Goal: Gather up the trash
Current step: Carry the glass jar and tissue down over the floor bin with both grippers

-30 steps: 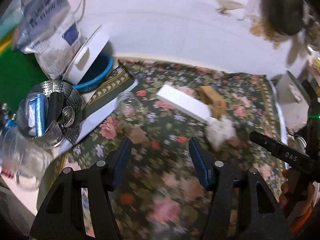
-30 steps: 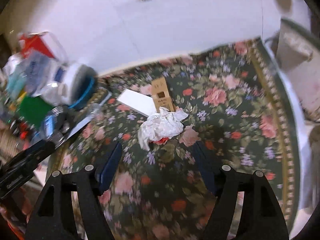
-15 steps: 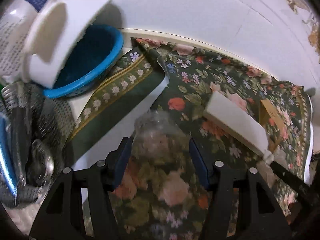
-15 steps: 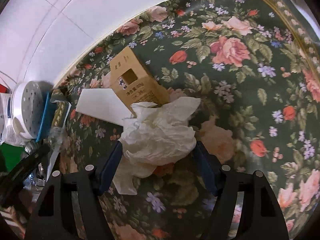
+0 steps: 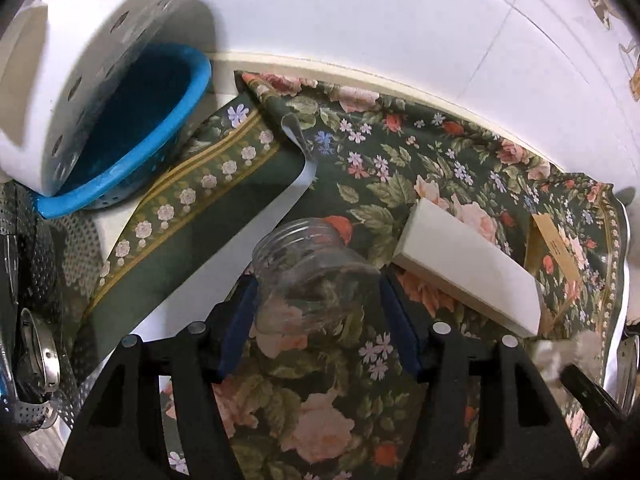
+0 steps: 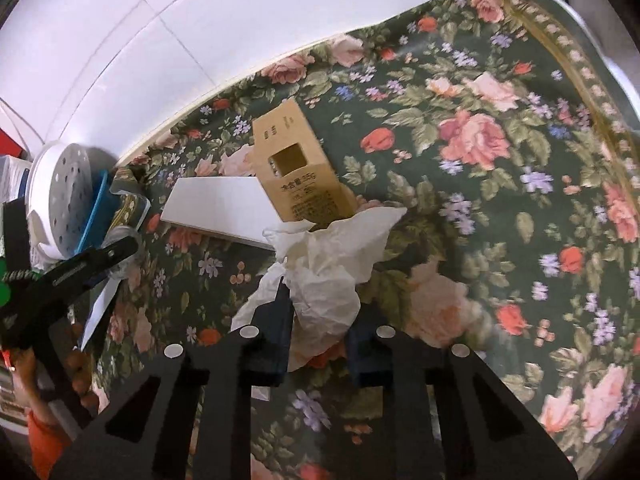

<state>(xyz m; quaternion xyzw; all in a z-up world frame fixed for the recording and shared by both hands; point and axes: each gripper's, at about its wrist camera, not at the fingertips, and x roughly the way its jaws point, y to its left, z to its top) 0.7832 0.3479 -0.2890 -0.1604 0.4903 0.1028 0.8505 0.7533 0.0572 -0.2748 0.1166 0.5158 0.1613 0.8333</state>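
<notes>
Both sets of jaws were busy: the right gripper [image 6: 318, 312] had its jaws clamped on the crumpled white tissue [image 6: 332, 264], the paper bunched between the blue pads and spilling out toward twelve o'clock. Its upper edge touched the brown cardboard box [image 6: 298, 172], which lay on its side at about eleven o'clock from the tissue, with a square cut-out window facing up. A flat white box [image 6: 218, 208] lay just beside the brown one, at its nine o'clock.

On the left gripper [image 5: 318, 320] the jaws stood apart with a clear glass jar [image 5: 312, 272] between them. The jar lay on its side, lidless, its threaded mouth pointing toward eleven o'clock. Its body nearly filled the gap between the blue pads, though whether they pressed on the glass could not be told.

All of this rested on a dark green floral cloth [image 5: 400, 168] spread over the table. At ten o'clock from the jar a blue perforated basket [image 5: 132, 160] leaned under a white perforated lid [image 5: 100, 48]. At nine o'clock sat a metal strainer [image 5: 40, 360]. In the right wrist view a person's hand [image 6: 76, 364] held the left gripper's handle at eight o'clock
</notes>
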